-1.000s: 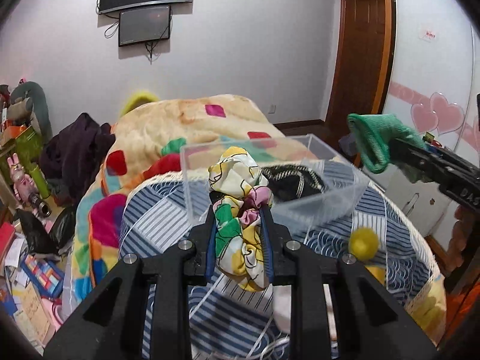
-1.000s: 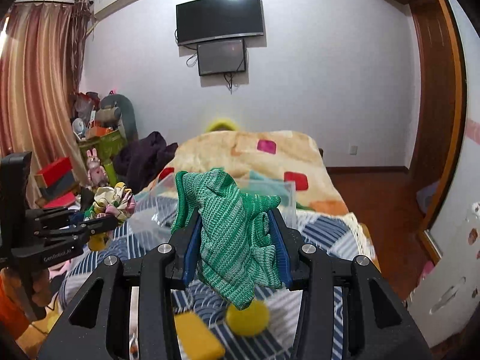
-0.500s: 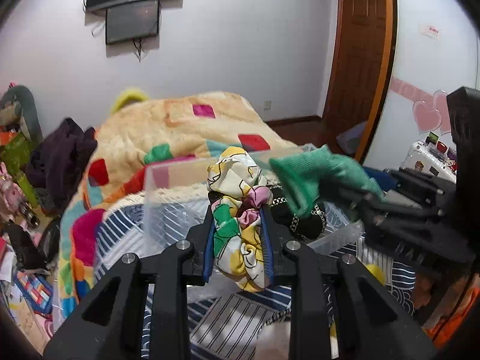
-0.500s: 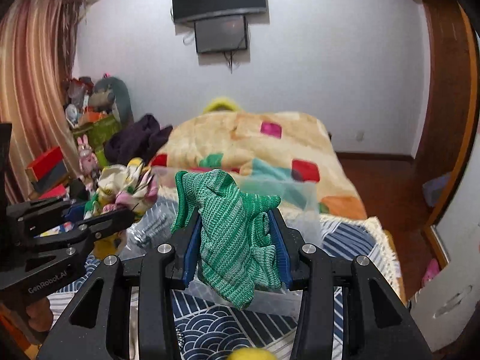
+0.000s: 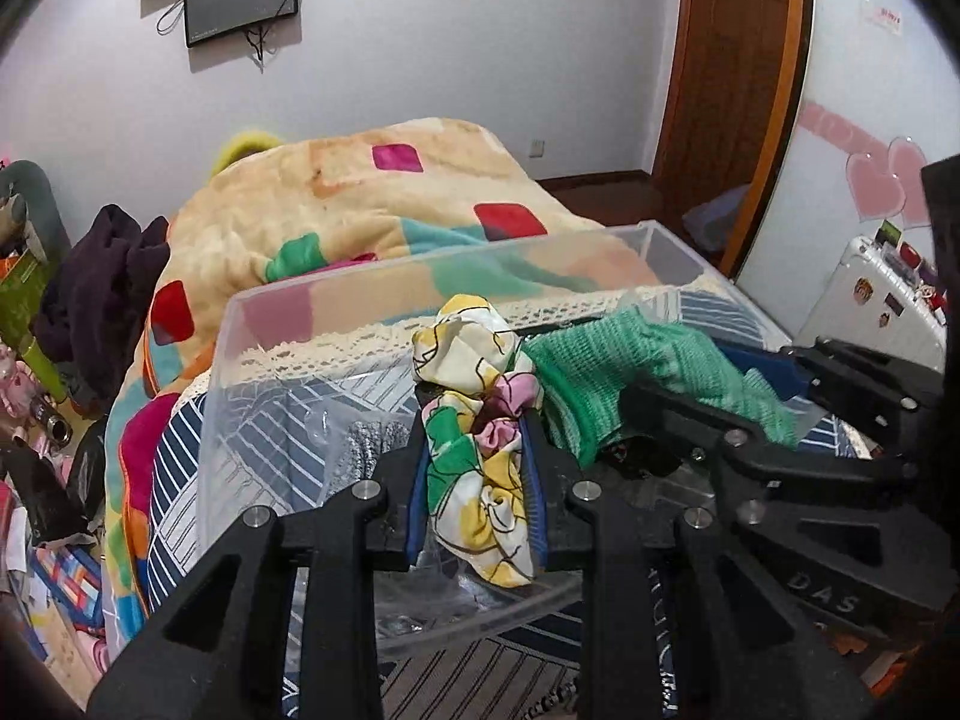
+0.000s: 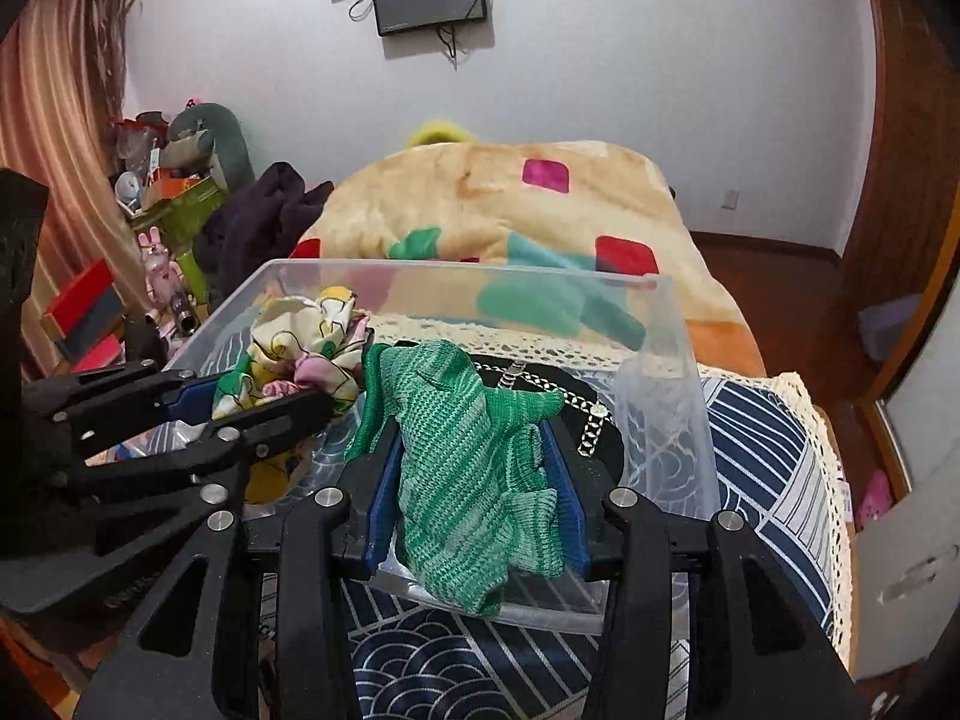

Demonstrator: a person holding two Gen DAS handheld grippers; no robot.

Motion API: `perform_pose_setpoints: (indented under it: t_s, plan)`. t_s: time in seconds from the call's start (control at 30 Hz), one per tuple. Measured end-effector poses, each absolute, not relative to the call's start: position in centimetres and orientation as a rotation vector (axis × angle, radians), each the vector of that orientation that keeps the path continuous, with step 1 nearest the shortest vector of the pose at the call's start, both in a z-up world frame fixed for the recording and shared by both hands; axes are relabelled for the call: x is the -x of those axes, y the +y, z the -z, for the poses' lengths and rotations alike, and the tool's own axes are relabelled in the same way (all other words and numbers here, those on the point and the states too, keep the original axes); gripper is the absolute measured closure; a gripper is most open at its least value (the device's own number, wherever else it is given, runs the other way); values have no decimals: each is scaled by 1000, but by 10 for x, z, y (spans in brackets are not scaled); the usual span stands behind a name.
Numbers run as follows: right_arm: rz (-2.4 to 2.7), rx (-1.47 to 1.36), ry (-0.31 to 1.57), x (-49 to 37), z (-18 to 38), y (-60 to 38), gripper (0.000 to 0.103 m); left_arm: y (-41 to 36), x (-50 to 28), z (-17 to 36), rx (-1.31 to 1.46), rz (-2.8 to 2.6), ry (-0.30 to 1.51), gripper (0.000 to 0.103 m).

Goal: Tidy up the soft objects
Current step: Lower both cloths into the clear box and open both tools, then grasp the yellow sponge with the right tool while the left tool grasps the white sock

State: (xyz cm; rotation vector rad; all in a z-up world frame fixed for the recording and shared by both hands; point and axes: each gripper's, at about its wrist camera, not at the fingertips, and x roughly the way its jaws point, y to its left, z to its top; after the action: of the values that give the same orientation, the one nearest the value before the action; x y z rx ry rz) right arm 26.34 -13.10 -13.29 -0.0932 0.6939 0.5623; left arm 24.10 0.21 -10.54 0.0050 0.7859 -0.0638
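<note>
A clear plastic bin [image 5: 282, 306] [image 6: 666, 324] stands on the patterned bedcover. My left gripper [image 5: 477, 426] is shut on a flowery cloth scrunchie [image 5: 474, 420] and holds it over the bin's inside; it also shows in the right wrist view [image 6: 306, 348]. My right gripper [image 6: 474, 420] is shut on a green knitted cloth [image 6: 462, 456] and holds it over the bin beside the left one; the cloth also shows in the left wrist view [image 5: 636, 360]. A black item with a silver chain [image 6: 576, 402] lies in the bin under the cloth.
A blue and white bedcover with a lace edge [image 6: 774, 438] lies under the bin. Behind it is a heaped orange blanket [image 5: 372, 204]. Clutter and toys stand at the left [image 6: 162, 192]. A wooden door [image 5: 738, 90] and a white suitcase [image 5: 870, 300] are at the right.
Both grippers have moved forward and down over the bin with their cloths still held. The right gripper has come in close beside the left one.
</note>
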Motion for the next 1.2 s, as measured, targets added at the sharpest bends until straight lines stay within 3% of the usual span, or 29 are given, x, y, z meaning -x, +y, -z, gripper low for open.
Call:
perform_pose_setpoints:
  t_s: [0.1,0.43,0.6,0.83,1.2]
  plan:
    - [-551,111,681,-258,132,-132,59,0,-239,108,-12,72,790,78]
    - [-547,127,667,-254,127,-143,49,9,-228,98,44,110,770,49]
    - [-542,123,634,-245,120,-152,43,9,-213,85,44,118,737,47]
    - [-536,110,560,-226,103,-163,36,8,-175,63,47,122,644,32]
    - [-560,122,540,-193,114,-172,36,-7,-130,87,59,174,699,31]
